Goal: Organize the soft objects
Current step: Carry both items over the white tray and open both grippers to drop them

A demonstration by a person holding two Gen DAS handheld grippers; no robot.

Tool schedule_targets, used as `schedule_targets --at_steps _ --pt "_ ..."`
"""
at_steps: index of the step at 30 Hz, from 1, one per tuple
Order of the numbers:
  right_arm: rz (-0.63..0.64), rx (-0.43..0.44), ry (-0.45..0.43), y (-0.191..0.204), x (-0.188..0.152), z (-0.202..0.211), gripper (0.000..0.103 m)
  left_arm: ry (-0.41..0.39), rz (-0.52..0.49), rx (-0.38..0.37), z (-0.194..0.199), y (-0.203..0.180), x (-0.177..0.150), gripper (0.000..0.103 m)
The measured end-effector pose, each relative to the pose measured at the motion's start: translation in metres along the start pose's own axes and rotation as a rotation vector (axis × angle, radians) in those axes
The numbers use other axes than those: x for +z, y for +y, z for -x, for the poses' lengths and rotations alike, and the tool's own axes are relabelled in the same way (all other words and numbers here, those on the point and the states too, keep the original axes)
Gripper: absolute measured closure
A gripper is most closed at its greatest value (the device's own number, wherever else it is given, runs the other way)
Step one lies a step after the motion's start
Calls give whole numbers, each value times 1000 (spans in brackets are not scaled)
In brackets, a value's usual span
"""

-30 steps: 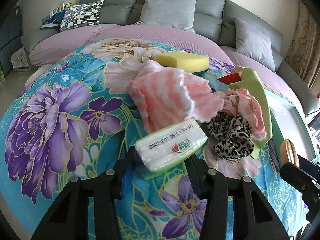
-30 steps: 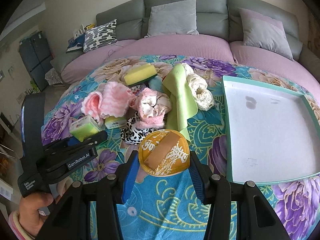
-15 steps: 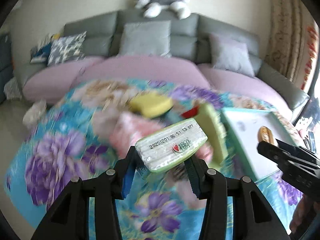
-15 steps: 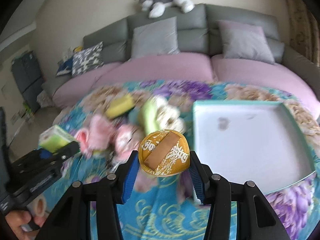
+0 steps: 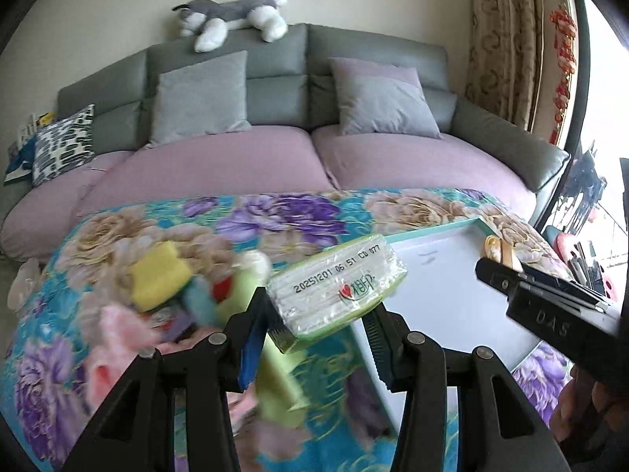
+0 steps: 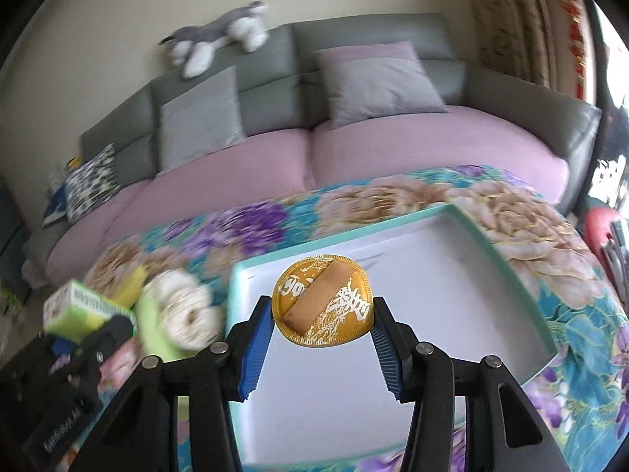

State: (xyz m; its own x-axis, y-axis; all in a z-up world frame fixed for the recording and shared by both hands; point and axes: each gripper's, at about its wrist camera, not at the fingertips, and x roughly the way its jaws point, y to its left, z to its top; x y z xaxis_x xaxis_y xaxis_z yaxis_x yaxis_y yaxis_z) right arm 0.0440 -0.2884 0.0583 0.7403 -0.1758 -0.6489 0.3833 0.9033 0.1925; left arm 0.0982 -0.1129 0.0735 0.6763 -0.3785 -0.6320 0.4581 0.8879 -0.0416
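Tissue pack (image 5: 336, 287) sits clamped in the left gripper (image 5: 320, 338) jaws at centre frame, over the tray (image 5: 452, 306) edge. Right gripper (image 6: 322, 338) jaws pinch a gold round pouch (image 6: 322, 306) above the tray's white floor, centre frame.

Items counted: one wrapped tissue pack (image 5: 336, 287), one round gold foil-wrapped disc (image 6: 323, 305), one teal-rimmed white tray (image 6: 507, 271), one yellow sponge (image 5: 157, 275), one cream scrunchie (image 6: 184, 314). On the sofa (image 5: 275, 165): two plain grey cushions (image 5: 200, 96), one black-and-white patterned cushion (image 5: 65, 143), one grey-and-white plush dog (image 5: 232, 15). Two grippers were present, left (image 5: 318, 338) and right (image 6: 320, 340). The blurred cloth pile could not be counted.
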Motion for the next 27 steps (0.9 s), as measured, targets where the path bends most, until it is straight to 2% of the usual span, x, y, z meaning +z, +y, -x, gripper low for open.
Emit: schedule_targets --at_steps 3,8,18,27 --pt "-62 -66 -7 -25 9 -10 50 17 -15 -20 -18 -18 5 54" --pt "-98 -127 -4 -50 18 -31 50 50 -51 -45 -52 -49 14 54" --pt "-182 -252 28 -103 8 -59 50 107 -69 -64 -102 -79 15 54" --pt "-257 -280 54 -128 1 -61 50 145 -91 -75 -122 -96 8 53"
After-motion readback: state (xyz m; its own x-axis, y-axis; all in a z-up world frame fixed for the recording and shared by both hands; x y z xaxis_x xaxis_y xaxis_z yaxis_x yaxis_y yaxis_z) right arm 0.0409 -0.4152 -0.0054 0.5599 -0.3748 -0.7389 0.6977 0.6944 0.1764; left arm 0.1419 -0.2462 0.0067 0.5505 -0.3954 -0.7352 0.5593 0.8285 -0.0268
